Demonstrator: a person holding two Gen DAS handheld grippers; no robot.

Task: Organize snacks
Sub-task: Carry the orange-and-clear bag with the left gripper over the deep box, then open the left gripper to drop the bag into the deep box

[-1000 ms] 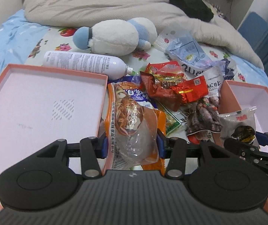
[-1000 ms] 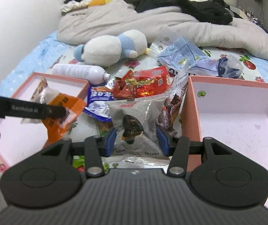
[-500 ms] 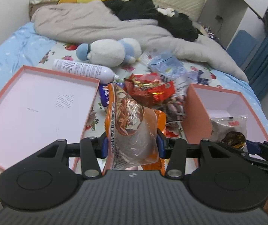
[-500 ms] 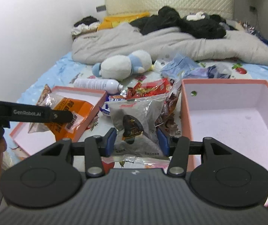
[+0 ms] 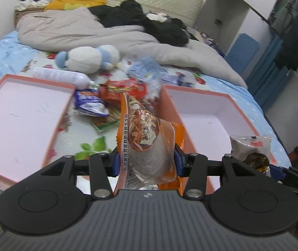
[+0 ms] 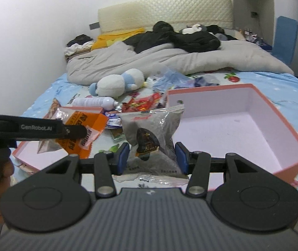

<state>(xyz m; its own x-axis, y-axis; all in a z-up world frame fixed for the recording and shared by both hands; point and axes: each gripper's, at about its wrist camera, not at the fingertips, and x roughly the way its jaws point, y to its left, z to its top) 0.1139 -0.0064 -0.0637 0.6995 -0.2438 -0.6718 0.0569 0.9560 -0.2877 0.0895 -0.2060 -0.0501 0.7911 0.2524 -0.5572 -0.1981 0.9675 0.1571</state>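
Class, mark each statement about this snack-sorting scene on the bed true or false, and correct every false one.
1. The left gripper holds an orange snack packet. True.
2. The right gripper is empty. False: it is shut on a grey snack bag with a dark label.
3. Both pink boxes are full of snacks. False: the box on the left and the box on the right show bare pink floors.
4. A white and blue plush toy lies on the bed beyond the loose snacks. True.
5. The white bottle stands upright. False: it lies on its side beside the plush toy.
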